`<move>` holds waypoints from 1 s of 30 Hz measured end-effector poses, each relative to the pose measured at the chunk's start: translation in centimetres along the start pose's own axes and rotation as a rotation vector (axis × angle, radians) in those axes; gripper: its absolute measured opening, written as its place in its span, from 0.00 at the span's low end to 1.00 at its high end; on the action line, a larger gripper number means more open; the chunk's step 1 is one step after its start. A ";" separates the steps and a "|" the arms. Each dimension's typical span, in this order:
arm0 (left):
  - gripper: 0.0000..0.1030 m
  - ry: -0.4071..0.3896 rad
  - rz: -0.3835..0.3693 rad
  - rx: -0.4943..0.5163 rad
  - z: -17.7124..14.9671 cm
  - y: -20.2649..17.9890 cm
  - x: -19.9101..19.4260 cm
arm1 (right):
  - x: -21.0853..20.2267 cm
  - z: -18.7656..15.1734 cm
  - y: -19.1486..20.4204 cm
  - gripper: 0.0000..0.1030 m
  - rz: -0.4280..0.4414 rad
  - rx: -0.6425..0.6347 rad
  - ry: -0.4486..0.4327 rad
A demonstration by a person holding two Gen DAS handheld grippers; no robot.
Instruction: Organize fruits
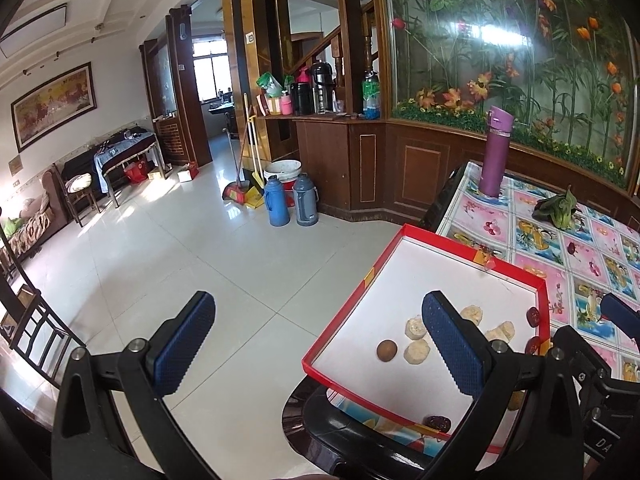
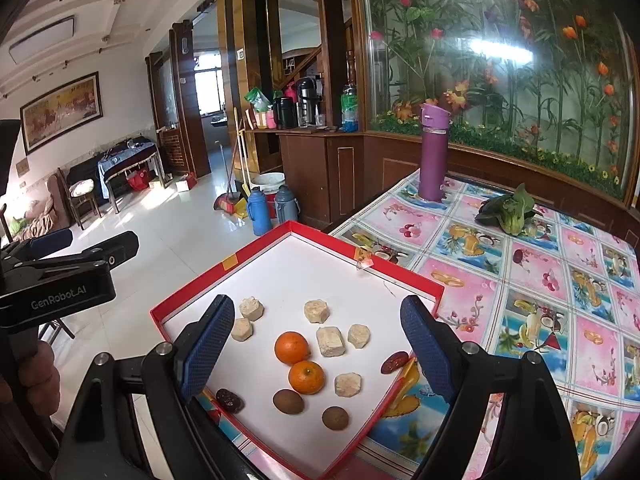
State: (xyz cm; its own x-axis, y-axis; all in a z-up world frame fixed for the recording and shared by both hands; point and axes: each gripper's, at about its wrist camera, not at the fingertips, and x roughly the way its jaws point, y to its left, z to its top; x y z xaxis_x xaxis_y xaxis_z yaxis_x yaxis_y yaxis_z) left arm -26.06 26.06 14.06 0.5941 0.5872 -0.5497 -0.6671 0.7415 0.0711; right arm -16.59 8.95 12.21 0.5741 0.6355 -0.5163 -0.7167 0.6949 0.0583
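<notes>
A red-rimmed white tray (image 2: 224, 266) lies on the table's near corner. It holds two oranges (image 2: 292, 347) side by side, two brown round fruits (image 2: 288, 401), dark red dates (image 2: 230, 400) and several pale cake-like pieces (image 2: 330, 341). My right gripper (image 2: 317, 302) hovers open above the tray, its fingers either side of the oranges and touching nothing. In the left wrist view my left gripper (image 1: 320, 296) is also open and straddles the tray's left rim (image 1: 352, 312). One finger is over the floor and the other is over a brown fruit (image 1: 387, 349) and pale pieces (image 1: 416, 350).
A purple flask (image 2: 434, 156) and a leafy green vegetable (image 2: 508, 210) stand farther back on the flowered tablecloth (image 2: 560, 320). The table edge drops to the tiled floor (image 1: 200, 248) at left, where two thermos jugs (image 1: 278, 202) stand. A hand (image 2: 36, 368) holds the left gripper.
</notes>
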 end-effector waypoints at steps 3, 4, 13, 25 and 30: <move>1.00 -0.008 -0.003 0.006 0.3 -0.3 -0.4 | -0.2 0.1 -0.3 0.83 0.003 0.007 -0.006; 1.00 -0.011 -0.004 0.009 0.3 -0.4 -0.5 | -0.4 0.1 -0.3 0.83 0.004 0.009 -0.010; 1.00 -0.051 -0.018 0.028 0.7 -1.5 -2.5 | -1.4 -0.1 -0.6 0.83 0.009 0.011 -0.033; 1.00 -0.078 -0.055 0.039 1.0 -2.5 -3.7 | -1.8 -0.2 -1.3 0.83 -0.002 0.032 -0.043; 1.00 -0.075 -0.059 0.032 1.1 -2.5 -3.4 | -1.6 -0.1 -1.0 0.83 -0.010 0.025 -0.038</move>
State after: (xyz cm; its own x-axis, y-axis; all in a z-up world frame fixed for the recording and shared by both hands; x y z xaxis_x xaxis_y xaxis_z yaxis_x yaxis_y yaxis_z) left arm -25.99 22.55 16.65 0.6646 0.5643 -0.4898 -0.6160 0.7848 0.0681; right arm -16.84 7.23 12.88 0.5960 0.6409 -0.4838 -0.7014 0.7088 0.0748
